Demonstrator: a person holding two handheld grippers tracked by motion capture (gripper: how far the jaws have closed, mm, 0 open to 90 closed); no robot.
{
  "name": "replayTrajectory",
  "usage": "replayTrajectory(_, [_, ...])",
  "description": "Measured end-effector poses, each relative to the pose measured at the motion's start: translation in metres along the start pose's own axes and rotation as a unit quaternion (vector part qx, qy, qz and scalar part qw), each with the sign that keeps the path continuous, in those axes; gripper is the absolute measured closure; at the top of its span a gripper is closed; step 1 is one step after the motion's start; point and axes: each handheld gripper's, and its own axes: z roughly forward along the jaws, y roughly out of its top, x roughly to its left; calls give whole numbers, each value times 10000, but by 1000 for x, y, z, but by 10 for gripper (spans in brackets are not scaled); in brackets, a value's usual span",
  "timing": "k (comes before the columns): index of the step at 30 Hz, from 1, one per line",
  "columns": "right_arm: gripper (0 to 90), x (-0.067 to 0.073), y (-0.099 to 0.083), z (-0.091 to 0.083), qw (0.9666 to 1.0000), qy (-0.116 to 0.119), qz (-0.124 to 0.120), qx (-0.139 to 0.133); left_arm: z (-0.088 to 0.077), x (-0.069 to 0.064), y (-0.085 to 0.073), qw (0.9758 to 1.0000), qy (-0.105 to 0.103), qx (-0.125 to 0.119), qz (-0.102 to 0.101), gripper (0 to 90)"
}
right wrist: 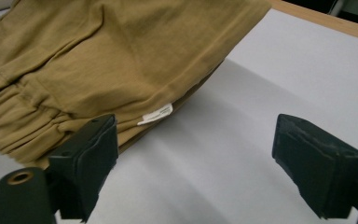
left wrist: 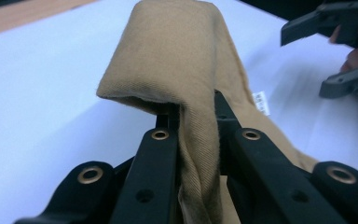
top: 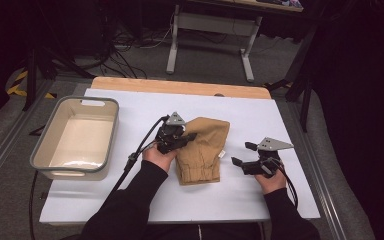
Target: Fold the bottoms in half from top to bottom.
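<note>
A folded tan garment (top: 202, 149) with an elastic waistband lies in the middle of the white table (top: 145, 107). My left gripper (top: 182, 138) is shut on the garment's left edge, and a fold of the tan cloth (left wrist: 186, 84) runs up between its jaws and stands lifted above them. My right gripper (top: 244, 154) is open just right of the garment, its black fingers (right wrist: 88, 158) apart over bare table, beside the garment's edge (right wrist: 121, 65) with its small white label (right wrist: 156, 113). That right gripper (left wrist: 335, 56) also appears at the upper right of the left gripper view.
A grey plastic tub (top: 45, 145) with a cream inside stands at the table's left side, with nothing in it. A wooden strip (top: 180, 86) runs along the table's far edge. Cables and a desk frame (top: 210, 30) lie on the floor beyond.
</note>
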Motion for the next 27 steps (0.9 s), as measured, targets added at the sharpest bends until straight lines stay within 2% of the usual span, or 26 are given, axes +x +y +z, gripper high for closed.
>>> replayTrajectory(2, [115, 0, 0, -1, 10000, 11, -14, -72, -5, -1, 4, 9999, -59, -97, 20, 839])
replayTrajectory(9, [58, 4, 1, -1, 9997, 110, -149, -183, -23, -11, 16, 9988, -48, -402, 277, 838])
replayTrajectory(14, [4, 2, 0, 0, 9997, 83, -14, -244, -35, -13, 22, 9974, -111, -588, 405, 838])
replayTrajectory(19, [0, 0, -2, -1, 9995, 100, 9, -303, -46, -15, 28, 9954, -110, -763, 576, 838])
replayTrajectory(23, [0, -1, -3, 0, 9995, 84, -15, -311, -54, -15, 32, 9947, -201, -826, 580, 837])
replayTrajectory(27, [0, -2, -4, 1, 9995, 64, -37, -296, -61, -14, 35, 9935, -201, -919, 643, 837])
